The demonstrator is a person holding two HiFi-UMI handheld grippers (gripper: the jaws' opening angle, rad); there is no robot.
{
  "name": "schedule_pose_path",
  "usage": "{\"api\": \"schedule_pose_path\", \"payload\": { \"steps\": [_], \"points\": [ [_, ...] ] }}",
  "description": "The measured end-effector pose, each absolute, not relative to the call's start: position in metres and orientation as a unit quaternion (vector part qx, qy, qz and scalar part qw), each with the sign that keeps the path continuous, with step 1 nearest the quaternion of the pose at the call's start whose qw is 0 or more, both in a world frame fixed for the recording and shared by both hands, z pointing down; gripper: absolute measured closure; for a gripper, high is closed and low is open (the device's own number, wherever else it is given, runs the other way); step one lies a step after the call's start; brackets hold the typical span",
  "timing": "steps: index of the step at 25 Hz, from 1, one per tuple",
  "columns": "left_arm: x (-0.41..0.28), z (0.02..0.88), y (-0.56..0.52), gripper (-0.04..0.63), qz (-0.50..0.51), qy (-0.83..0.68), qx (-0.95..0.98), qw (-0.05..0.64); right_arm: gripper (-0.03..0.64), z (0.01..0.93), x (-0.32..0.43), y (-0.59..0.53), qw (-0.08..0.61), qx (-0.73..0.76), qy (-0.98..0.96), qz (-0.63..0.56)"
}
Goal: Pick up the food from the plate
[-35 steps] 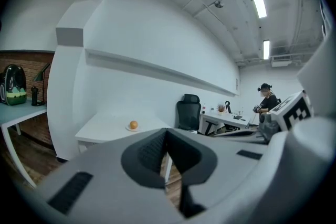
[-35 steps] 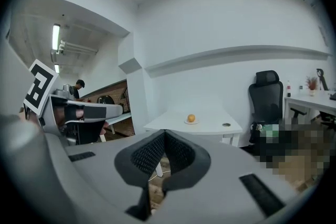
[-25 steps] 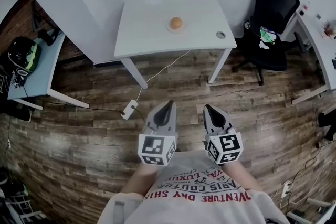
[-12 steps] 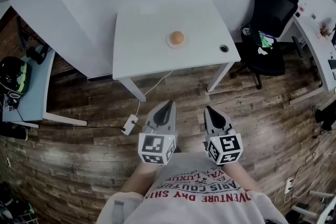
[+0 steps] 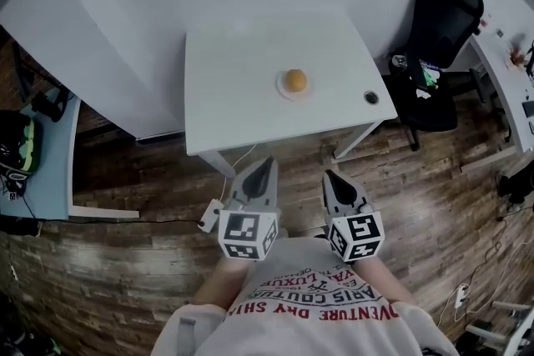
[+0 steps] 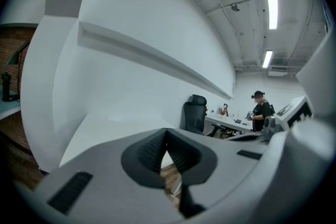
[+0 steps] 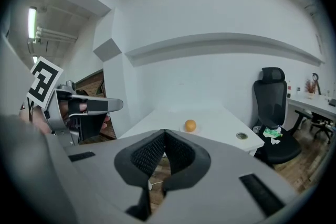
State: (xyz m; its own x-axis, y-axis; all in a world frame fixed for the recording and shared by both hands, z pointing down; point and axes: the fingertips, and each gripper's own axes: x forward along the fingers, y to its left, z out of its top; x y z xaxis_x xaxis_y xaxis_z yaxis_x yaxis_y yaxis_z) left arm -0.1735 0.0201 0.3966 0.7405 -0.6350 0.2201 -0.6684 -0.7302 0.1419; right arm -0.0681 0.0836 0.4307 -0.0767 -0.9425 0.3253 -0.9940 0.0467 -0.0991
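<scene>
A person in a printed T-shirt [image 5: 313, 304] stands on the wood-plank floor [image 5: 125, 263] short of a white surface [image 5: 242, 71]. The left gripper [image 5: 267, 165] and the right gripper [image 5: 330, 175] are held side by side out in front, each with its jaws pressed together on nothing. The round orange piece of food [image 5: 295, 80] sits on a small pale plate [image 5: 284, 92] in the surface's right half, well apart from both grippers, and a black office chair [image 5: 442, 21] stands off the surface's right end.

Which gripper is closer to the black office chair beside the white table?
Right. In the head view the right gripper sits below-left of the black office chair; the left gripper is farther left.
</scene>
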Motion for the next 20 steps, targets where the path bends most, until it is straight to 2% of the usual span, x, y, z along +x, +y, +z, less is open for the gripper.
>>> {"api": "schedule_pose_path", "payload": {
  "steps": [11,20],
  "points": [
    [-0.146,0.425,-0.037,0.589,0.098,-0.365,0.918,0.124,0.606,0.45,-0.029,0.025,0.087,0.671,-0.718,0.162],
    [-0.086,0.423,-0.113,0.589,0.103,-0.418,0.896,0.111,0.606,0.437,0.036,-0.071,0.075,0.63,-0.76,0.142]
  ]
}}
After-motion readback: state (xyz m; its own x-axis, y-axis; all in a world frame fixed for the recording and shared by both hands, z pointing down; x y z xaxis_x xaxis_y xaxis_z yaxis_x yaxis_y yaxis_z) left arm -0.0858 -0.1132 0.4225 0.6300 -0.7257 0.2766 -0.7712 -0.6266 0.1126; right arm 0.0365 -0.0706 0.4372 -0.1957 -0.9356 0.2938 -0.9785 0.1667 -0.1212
